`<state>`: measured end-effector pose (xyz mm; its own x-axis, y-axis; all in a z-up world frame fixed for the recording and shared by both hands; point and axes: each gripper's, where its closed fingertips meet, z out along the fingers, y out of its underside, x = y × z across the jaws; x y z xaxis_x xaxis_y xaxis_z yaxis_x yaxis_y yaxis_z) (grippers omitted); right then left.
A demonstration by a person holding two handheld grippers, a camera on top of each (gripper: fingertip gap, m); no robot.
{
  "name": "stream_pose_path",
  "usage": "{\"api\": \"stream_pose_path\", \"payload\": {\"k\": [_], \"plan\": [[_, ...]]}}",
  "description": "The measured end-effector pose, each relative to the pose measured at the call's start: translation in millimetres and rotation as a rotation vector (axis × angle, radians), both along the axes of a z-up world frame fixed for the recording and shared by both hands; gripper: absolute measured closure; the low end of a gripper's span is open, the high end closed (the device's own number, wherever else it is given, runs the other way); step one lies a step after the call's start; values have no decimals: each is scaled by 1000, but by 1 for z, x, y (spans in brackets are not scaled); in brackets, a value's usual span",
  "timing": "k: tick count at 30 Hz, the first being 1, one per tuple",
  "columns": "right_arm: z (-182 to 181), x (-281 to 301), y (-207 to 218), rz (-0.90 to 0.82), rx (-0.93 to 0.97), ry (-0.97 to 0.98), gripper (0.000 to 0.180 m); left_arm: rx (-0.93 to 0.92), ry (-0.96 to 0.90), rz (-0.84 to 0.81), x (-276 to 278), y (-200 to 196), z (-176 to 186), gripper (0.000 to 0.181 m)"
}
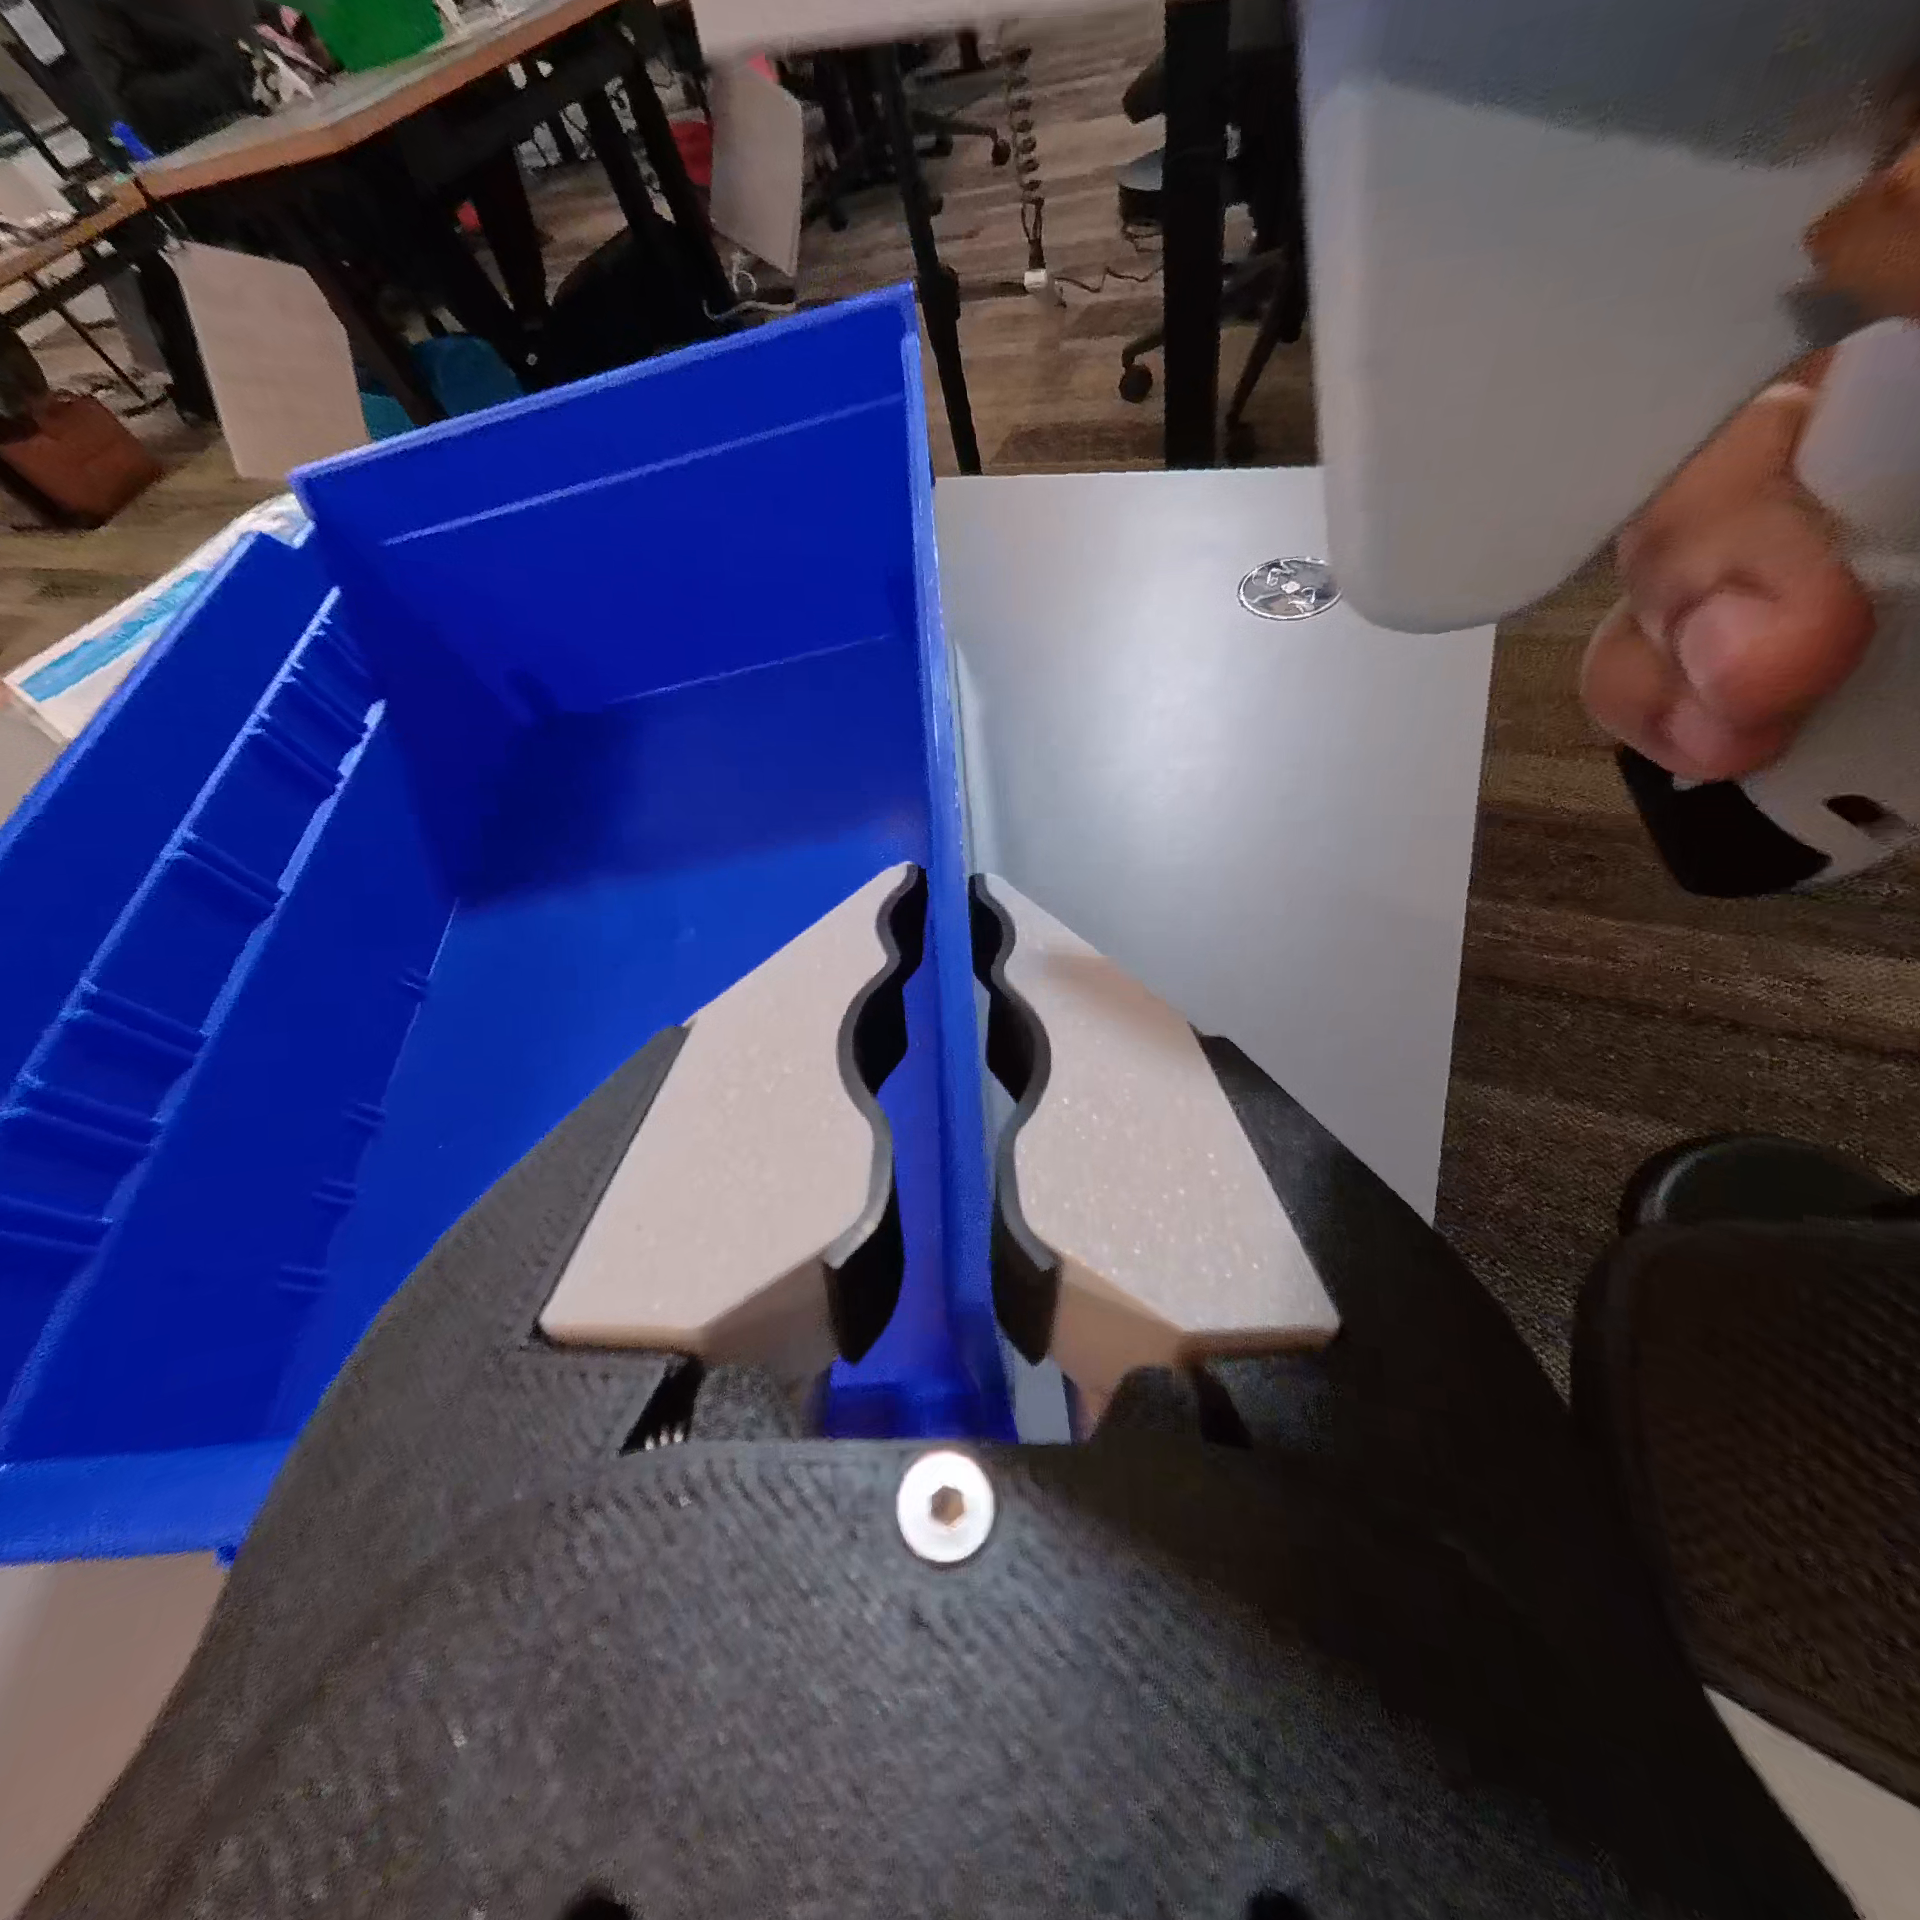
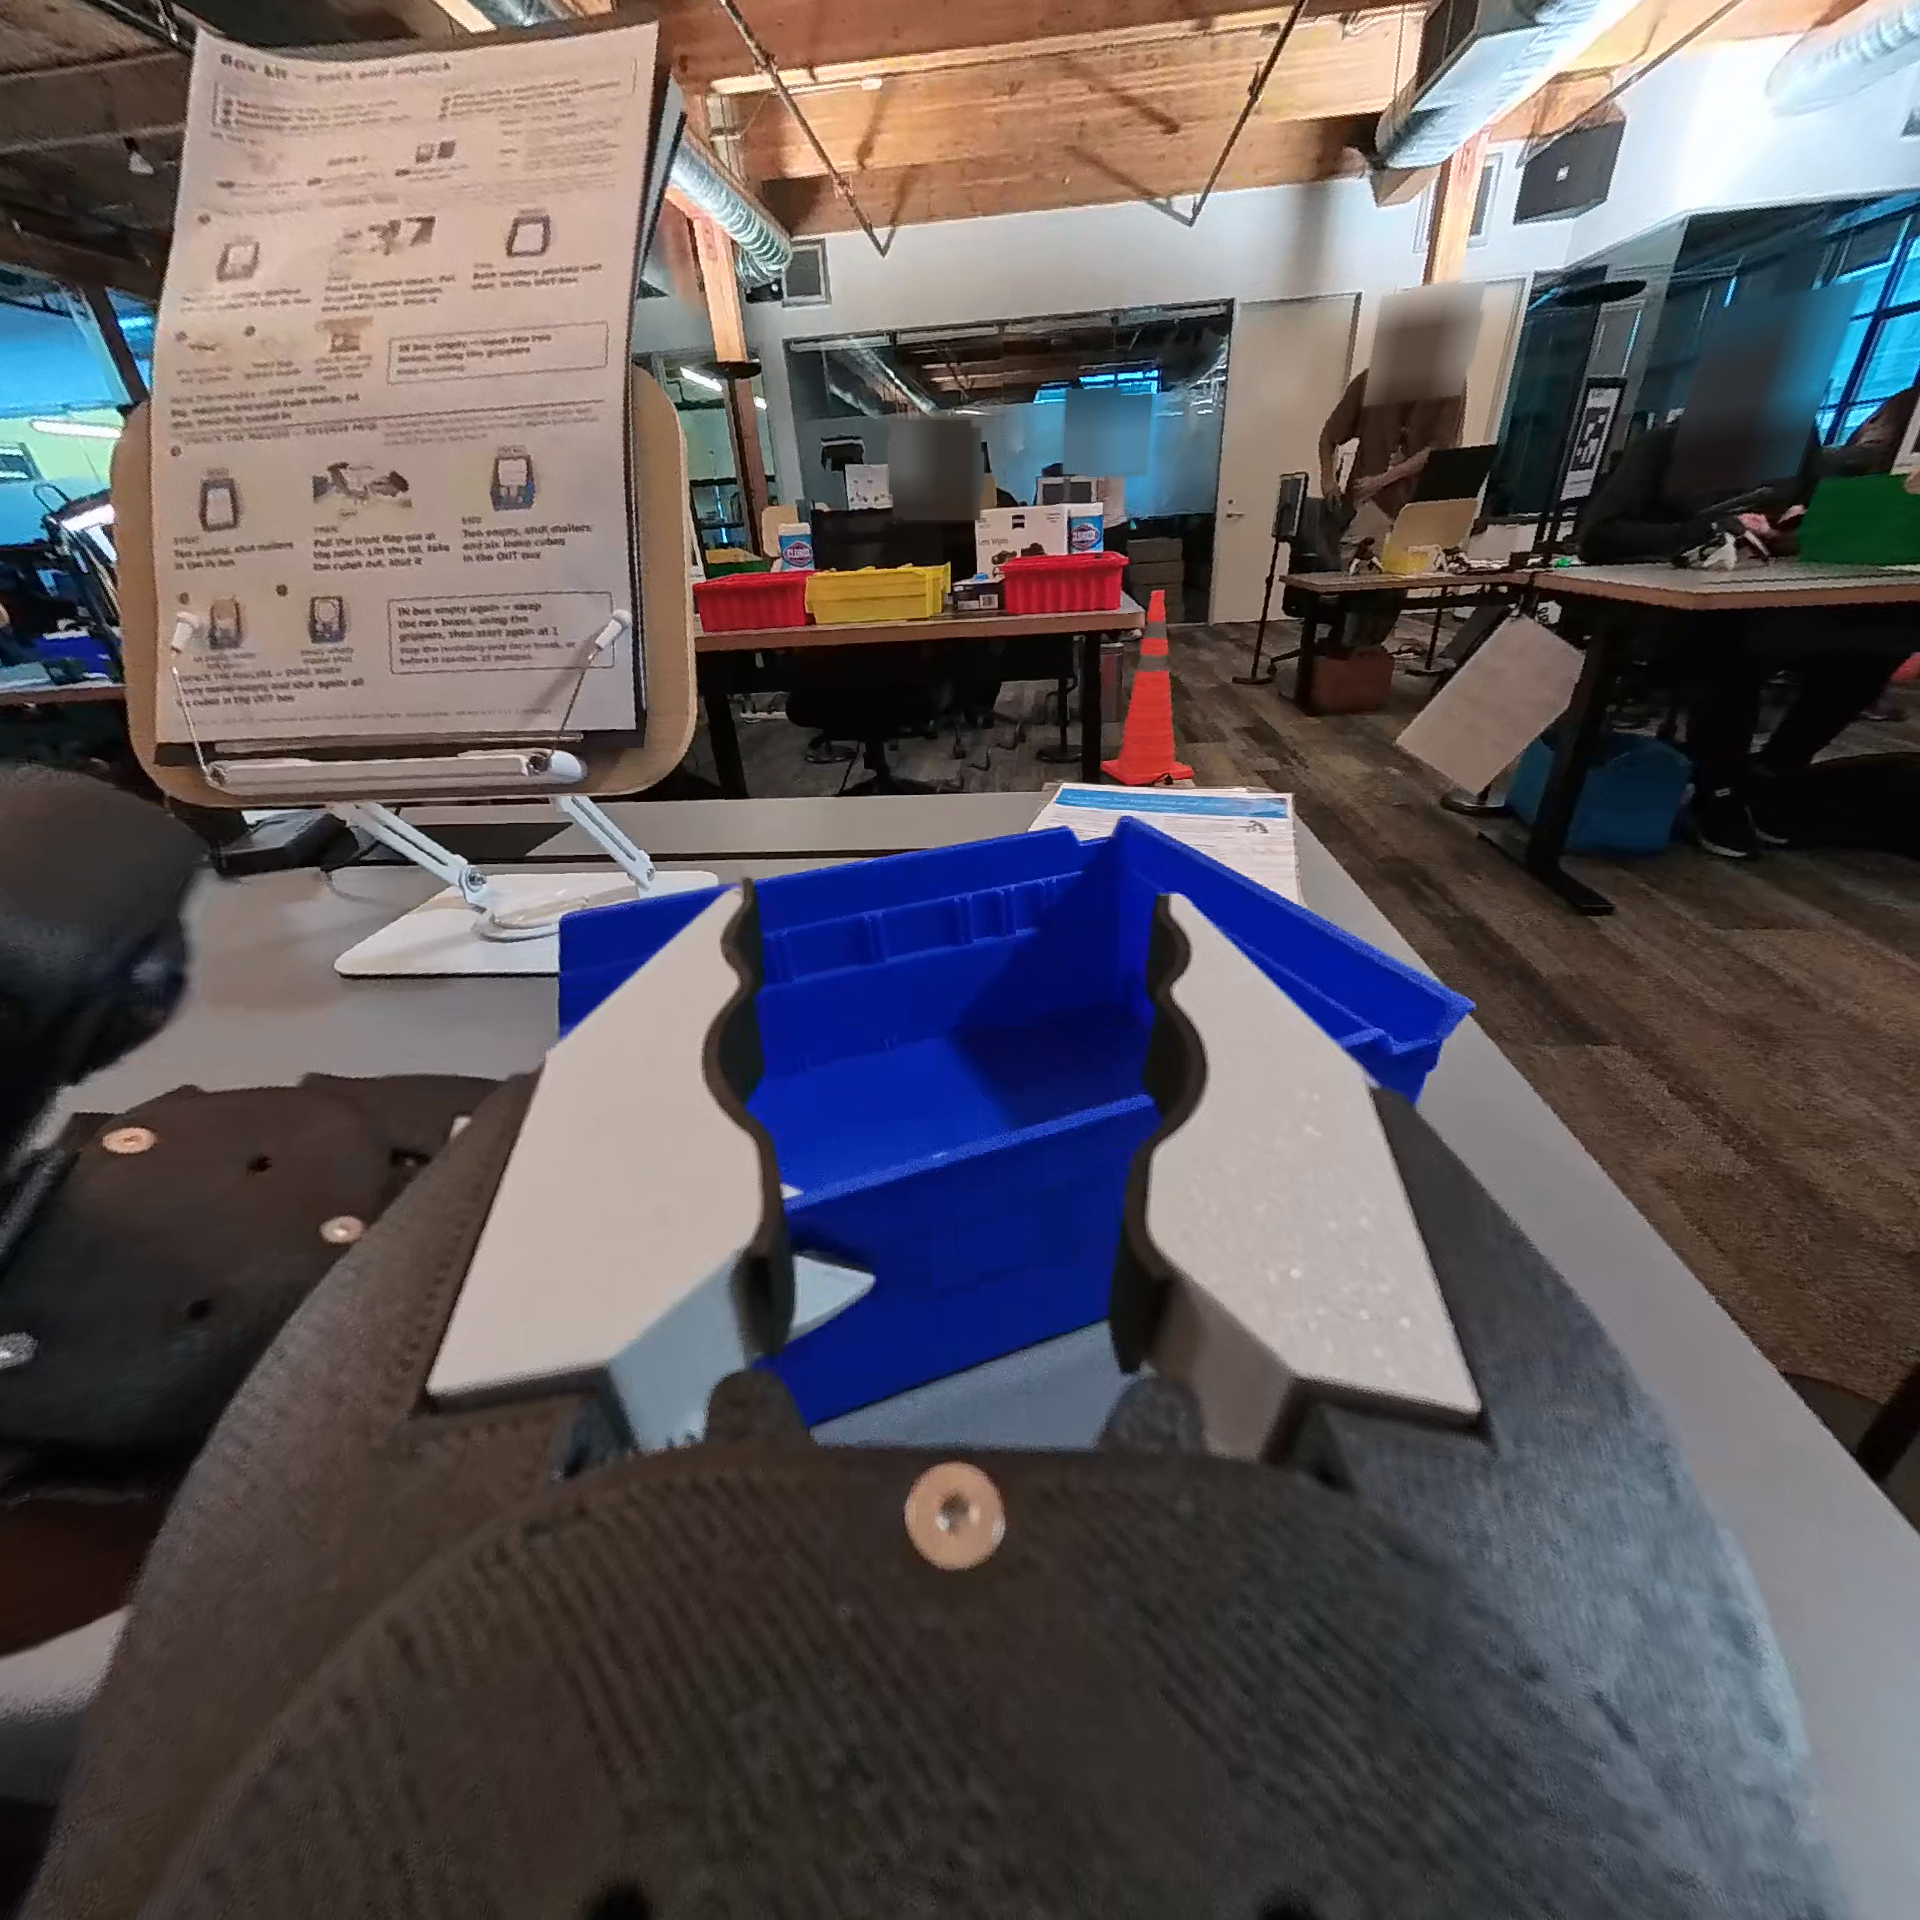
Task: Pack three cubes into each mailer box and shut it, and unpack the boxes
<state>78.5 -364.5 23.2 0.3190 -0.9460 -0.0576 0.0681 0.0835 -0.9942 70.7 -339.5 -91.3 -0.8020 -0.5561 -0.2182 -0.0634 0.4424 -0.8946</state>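
Note:
A blue plastic bin (image 1: 623, 623) stands empty, with no cubes or mailer boxes in view. My left gripper (image 1: 948, 883) straddles the bin's right side wall, and its fingers (image 1: 748, 1122) are shut on that wall from both sides. My right gripper (image 2: 954, 904) is open and empty, held short of the bin (image 2: 935, 1174), which shows between its fingers. In the left wrist view the right gripper's grey body (image 1: 1558, 312) hangs at the upper right, held by a hand (image 1: 1725, 665). The left gripper's black body (image 2: 208, 1247) shows at the left of the right wrist view.
The bin is on a grey table (image 1: 1195, 831) whose right edge drops to the floor. An instruction sheet on a stand (image 2: 405, 384) is at the back left, and papers (image 2: 1174, 821) lie behind the bin. A black chair (image 1: 1745, 1455) is right of the table.

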Motion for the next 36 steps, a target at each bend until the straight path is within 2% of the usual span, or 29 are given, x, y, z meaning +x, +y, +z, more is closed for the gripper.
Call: {"api": "stream_pose_path", "payload": {"k": [2, 5, 7, 10, 13, 16, 19, 20, 22, 26, 31, 33, 36], "plan": [[-2, 1, 0, -5, -9, 4, 105, -11, 2, -31, -8, 5, 8, 164], [-4, 1, -1, 1, 4, 10, 104, -20, 100, -136, -31, 19, 23, 133], [-5, 2, -1, 5, 13, 17, 103, -47, 93, -95, -18, 45, 41, 126], [-11, 4, 5, 22, 17, 56, 99, -49, 60, 87, 40, 98, 55, 110], [-22, 7, 15, 38, -19, 115, 93, 112, 51, 258, 102, 152, 30, 98], [-24, 5, 27, 48, -71, 114, 92, 230, 132, 317, 125, 175, -8, 84], [-23, -1, 40, 56, -127, 100, 89, 169, 231, 305, 123, 170, -26, 89], [-23, -4, 46, 61, -143, 94, 89, 152, 249, 291, 119, 167, -29, 98], [-26, -12, 59, 83, -166, 85, 90, 162, 242, 303, 114, 169, -32, 131], [-43, -26, 64, 60, -274, 83, 94, 203, 153, 315, 101, 175, -29, 131], [-61, -19, 47, -20, -380, 126, 95, 152, 221, 238, 72, 166, -27, 138], [-58, -16, 37, -14, -332, 128, 86, 144, 257, 204, 57, 163, -26, 147], [-62, -5, 4, -79, -201, 183, 94, 103, 310, 97, 26, 146, -24, 161]]}}
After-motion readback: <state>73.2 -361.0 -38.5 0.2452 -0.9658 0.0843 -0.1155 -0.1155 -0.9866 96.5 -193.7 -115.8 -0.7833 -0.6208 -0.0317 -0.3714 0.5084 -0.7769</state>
